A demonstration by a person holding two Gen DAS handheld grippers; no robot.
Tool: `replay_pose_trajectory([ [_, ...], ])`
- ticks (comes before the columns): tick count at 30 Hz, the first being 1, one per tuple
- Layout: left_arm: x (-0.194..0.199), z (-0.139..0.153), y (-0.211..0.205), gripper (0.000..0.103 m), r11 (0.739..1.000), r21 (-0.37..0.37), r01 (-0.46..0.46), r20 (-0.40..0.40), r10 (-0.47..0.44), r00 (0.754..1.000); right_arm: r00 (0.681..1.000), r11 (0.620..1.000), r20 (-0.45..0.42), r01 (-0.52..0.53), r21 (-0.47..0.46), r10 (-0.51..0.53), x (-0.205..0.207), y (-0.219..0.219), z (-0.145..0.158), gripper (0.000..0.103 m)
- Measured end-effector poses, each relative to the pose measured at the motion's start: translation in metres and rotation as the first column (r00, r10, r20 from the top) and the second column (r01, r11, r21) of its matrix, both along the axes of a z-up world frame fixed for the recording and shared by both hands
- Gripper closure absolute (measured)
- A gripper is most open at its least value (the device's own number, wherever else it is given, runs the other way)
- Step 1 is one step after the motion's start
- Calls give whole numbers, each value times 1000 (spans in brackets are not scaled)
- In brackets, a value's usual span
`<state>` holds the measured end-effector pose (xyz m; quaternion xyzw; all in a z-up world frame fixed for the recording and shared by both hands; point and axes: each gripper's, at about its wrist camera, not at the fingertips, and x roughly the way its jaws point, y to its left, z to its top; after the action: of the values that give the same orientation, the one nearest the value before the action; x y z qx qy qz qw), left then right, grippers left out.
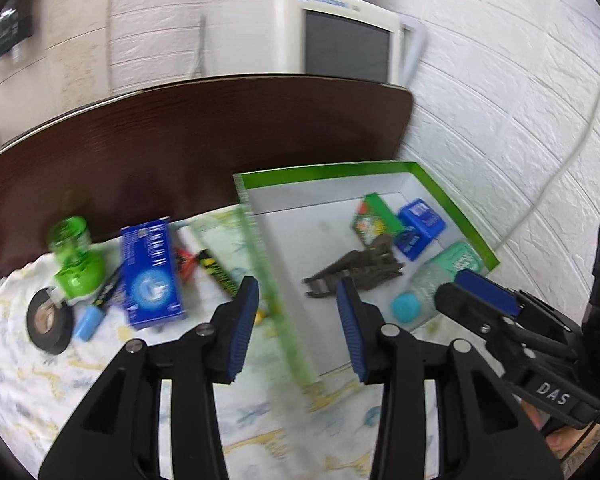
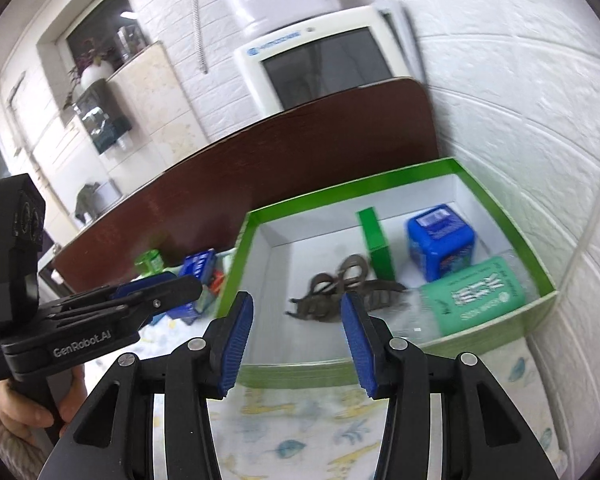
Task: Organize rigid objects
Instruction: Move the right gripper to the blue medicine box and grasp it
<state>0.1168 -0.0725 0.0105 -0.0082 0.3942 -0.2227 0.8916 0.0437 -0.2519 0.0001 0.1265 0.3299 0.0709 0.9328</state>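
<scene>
- A patterned cloth (image 1: 40, 380) is spread over the surface, backed by a dark brown board (image 1: 180, 140) standing at its far edge.
- A white brick-textured wall (image 1: 500, 100) is seen on the right, with a cable (image 1: 572, 152) running down it; a cream appliance (image 1: 340, 28) with a dark window stands behind the board.
- A green-rimmed box (image 2: 380, 186) is set at the cloth's right side, close against the wall.
- Inside the box are held a dark hair clip (image 2: 340, 292) near the middle, a green carton (image 2: 376, 236) and a blue tub (image 2: 440, 240) toward the far right corner, and a clear bottle (image 2: 472, 296) with a teal label lying along the near right wall.
- Left of the box, on the cloth, are seen a blue carton (image 1: 152, 272), a green container (image 1: 74, 260), a tape roll (image 1: 48, 320), a small blue piece (image 1: 87, 322) and a black-and-yellow tube (image 1: 218, 276), crowded near the board.
- The near part of the cloth is taken up only by the grippers.
- The left gripper (image 1: 298, 316) is held above the box's left wall, its jaws parted wide with nothing between them.
- The right gripper (image 2: 298, 332) is held over the box's near wall, facing the hair clip; its jaws are likewise wide apart and nothing is gripped.
</scene>
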Motion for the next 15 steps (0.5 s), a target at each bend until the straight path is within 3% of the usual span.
replay_pose_trajectory([
  [8, 4, -26, 90, 58, 977, -41, -210, -54, 208, 977, 986, 986, -13, -167, -28, 166, 17, 70, 2, 56],
  [15, 7, -53, 121, 60, 974, -92, -209, -103, 200, 975, 976, 978, -69, -209, -19, 208, 54, 128, -10, 56],
])
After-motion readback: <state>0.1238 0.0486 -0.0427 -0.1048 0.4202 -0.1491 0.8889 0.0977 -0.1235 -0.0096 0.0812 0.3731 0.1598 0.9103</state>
